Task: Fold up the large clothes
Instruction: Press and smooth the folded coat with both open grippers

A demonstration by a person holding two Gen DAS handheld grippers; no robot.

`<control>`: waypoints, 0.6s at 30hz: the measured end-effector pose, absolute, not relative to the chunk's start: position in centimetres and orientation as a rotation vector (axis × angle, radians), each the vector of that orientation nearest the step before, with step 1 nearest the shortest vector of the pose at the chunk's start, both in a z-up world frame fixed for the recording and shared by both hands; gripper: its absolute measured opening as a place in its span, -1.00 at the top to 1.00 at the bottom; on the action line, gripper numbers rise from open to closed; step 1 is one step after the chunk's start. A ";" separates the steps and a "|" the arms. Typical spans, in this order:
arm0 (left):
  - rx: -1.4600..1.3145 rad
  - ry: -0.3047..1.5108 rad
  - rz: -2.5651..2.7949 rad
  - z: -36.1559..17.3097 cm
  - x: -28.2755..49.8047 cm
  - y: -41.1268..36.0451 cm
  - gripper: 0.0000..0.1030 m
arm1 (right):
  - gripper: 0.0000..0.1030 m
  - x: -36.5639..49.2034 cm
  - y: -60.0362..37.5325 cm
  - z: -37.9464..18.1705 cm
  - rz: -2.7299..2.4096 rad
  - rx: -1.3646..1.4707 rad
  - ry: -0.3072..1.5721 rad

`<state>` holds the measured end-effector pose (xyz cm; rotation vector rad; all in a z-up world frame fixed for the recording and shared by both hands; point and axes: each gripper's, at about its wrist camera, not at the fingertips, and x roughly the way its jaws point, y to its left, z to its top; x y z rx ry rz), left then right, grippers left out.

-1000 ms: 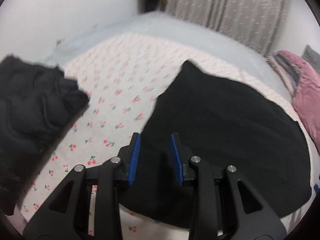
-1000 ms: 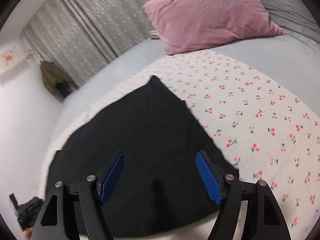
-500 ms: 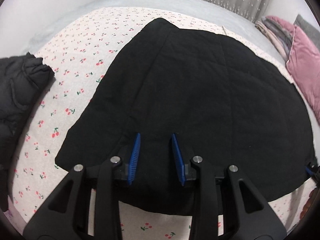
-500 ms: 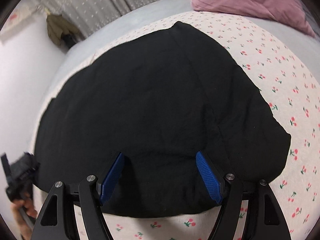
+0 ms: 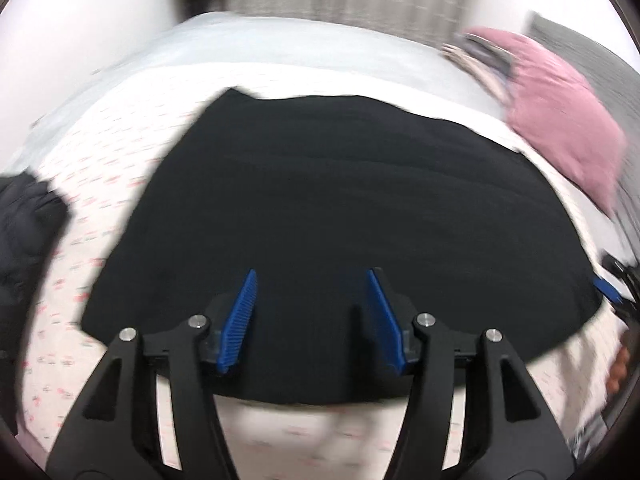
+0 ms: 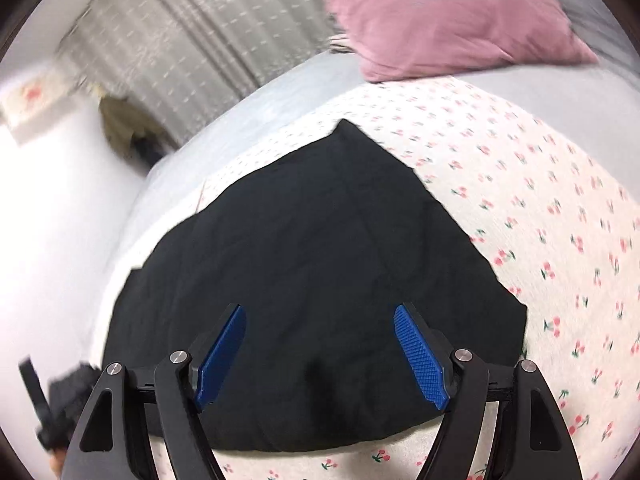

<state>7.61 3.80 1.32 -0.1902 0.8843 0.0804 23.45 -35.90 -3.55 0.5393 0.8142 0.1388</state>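
The big black cloth (image 5: 340,216) lies flat on the cherry bed sheet (image 6: 540,208), and both the left gripper (image 5: 312,316) and the right gripper (image 6: 320,356) hang over it with jaws apart.

Pink pillow (image 6: 448,16) on cherry-print sheet (image 6: 540,200) beside grey curtains (image 6: 192,40)

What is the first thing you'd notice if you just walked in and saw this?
The big black garment spread flat across the middle of the cherry-print bedsheet. Next, the pink pillow at the far end of the bed. Both grippers, left and right, hover open over the garment's near edge.
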 end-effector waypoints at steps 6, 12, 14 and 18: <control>-0.018 0.910 -0.120 0.9 8.7 -5.9 -0.16 | -0.52 23.3 -37.4 -3.8 0.125 0.638 0.787; 0.099 0.968 -0.066 -2.6 10.2 -8.9 -0.20 | -0.52 23.4 -36.6 -4.5 0.136 0.633 0.809; 0.110 0.964 -0.061 -2.5 10.2 -9.0 -0.20 | -0.52 23.6 -36.3 -4.6 0.143 0.625 0.821; 0.049 0.993 -0.084 -1.8 10.8 -8.0 -0.19 | -0.52 23.6 -36.0 -4.7 0.146 0.614 0.836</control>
